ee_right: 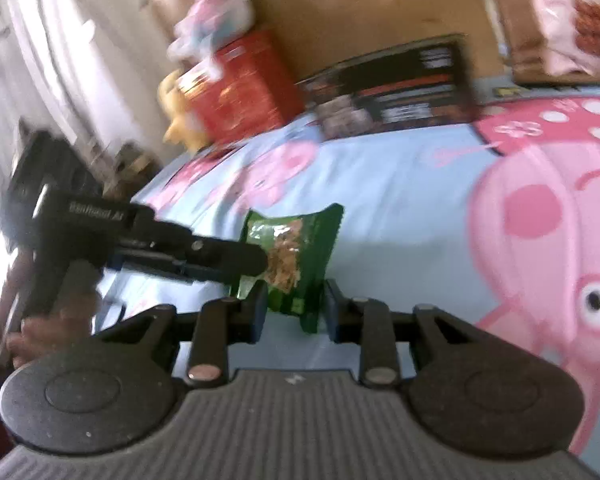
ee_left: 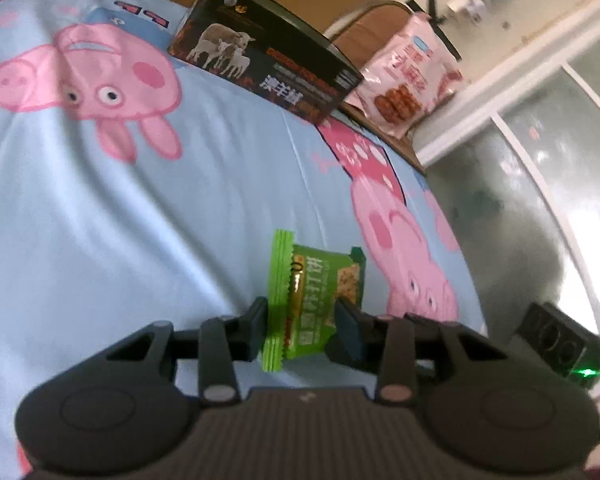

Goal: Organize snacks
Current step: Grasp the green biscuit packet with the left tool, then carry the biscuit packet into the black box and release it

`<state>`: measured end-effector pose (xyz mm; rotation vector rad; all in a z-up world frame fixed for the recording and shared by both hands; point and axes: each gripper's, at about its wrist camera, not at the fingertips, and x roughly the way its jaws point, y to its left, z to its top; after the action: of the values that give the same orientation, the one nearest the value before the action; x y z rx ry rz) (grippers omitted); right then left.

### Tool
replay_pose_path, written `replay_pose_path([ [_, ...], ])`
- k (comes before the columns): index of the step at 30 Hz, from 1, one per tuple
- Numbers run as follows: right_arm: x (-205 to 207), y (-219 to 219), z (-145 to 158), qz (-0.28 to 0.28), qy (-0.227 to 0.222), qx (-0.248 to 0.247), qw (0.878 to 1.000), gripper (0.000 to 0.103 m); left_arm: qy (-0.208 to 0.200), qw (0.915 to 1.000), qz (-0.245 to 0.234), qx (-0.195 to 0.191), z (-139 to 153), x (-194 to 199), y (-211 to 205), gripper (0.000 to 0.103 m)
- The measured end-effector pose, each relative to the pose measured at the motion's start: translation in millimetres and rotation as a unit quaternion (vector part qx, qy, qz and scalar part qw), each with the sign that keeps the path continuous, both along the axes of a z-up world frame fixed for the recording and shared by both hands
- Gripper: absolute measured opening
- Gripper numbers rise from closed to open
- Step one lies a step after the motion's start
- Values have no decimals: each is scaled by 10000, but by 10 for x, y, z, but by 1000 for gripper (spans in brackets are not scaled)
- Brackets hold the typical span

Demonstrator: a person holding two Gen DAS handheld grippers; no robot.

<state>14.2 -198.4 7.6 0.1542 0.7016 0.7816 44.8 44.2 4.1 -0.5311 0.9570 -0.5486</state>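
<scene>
A light green snack packet (ee_left: 320,280) sits between the fingers of my left gripper (ee_left: 302,320), whose pads press its two sides; it hangs just above the blue sheet. In the right wrist view a darker green packet (ee_right: 296,240) with a food picture stands between the fingers of my right gripper (ee_right: 296,304), gripped at its lower end. The left gripper (ee_right: 256,260) reaches in from the left, held by a hand (ee_right: 48,320), and its tip meets that packet's upper part. I cannot tell whether this is one packet or two.
A blue cartoon-pig sheet (ee_left: 140,220) covers the bed. At its far edge stand a dark box with sheep (ee_left: 260,60), a red box (ee_right: 244,88) and a yellow plush toy (ee_right: 176,120). A pink snack bag (ee_left: 408,76) rests on a brown stand. A black device (ee_left: 560,340) sits low right.
</scene>
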Motion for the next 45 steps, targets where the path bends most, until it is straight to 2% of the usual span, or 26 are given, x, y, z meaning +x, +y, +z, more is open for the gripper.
replay_pose_path([
  [5, -355, 157, 8, 287, -365, -357, 9983, 44, -67, 10000, -2, 6, 10, -246, 57, 38],
  [11, -421, 166, 49, 98, -803, -599, 9949, 51, -221, 9995, 216, 98, 59, -315, 149, 44],
  [19, -507, 259, -24, 258, -943, -858, 9915, 56, -283, 9988, 300, 281, 69, -348, 225, 46],
  [24, -487, 326, -44, 364, -1096, -934, 9889, 56, -334, 9985, 189, 397, 44, -366, 195, 42],
  [26, -460, 345, -52, 392, -1124, -941, 9884, 56, -323, 9986, 164, 375, 28, -368, 183, 35],
  [29, -457, 372, -41, 432, -1179, -943, 9876, 50, -330, 9984, 91, 444, 51, -327, 136, 32],
  [33, -402, 386, 49, 336, -1361, -935, 9857, 50, -554, 9977, 35, 381, 219, -193, 128, 32],
  [37, -187, 335, 150, 158, -1379, -671, 9880, 49, -693, 9971, 17, 329, 344, 39, 146, 32],
  [42, 269, 352, 290, 17, -1435, -499, 9884, 49, -801, 9957, 86, 468, 499, 523, 136, 33],
  [45, 607, 404, 466, -58, -1626, -417, 9858, 49, -1050, 9933, 199, 452, 699, 880, 167, 33],
])
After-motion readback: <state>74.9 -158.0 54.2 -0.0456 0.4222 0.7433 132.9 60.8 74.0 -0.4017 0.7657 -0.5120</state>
